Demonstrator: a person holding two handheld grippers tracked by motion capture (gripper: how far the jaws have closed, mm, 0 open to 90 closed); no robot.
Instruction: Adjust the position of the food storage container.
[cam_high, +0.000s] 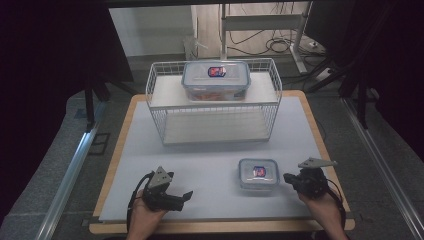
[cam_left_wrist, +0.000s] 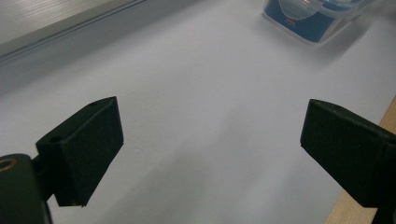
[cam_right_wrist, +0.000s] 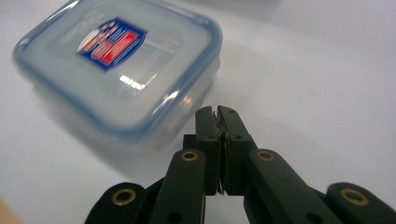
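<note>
Left gripper (cam_high: 186, 196) rests on the mat (cam_high: 210, 160) well left of the small box (cam_high: 258, 173); jaws stand wide apart, nothing between them. The left gripper view shows bare mat between the jaws and the small box (cam_left_wrist: 312, 18) at the far upper right. The small box sits lid-on, flat on the mat, in front of the wire basket (cam_high: 215, 102), which holds a larger box (cam_high: 216, 79) on its upper shelf. Right gripper (cam_high: 287, 178) lies just right of the small box, jaws pressed together, holding nothing; in the right gripper view the closed tips (cam_right_wrist: 218, 116) sit just beside the box (cam_right_wrist: 121, 65) wall; contact cannot be told.
</note>
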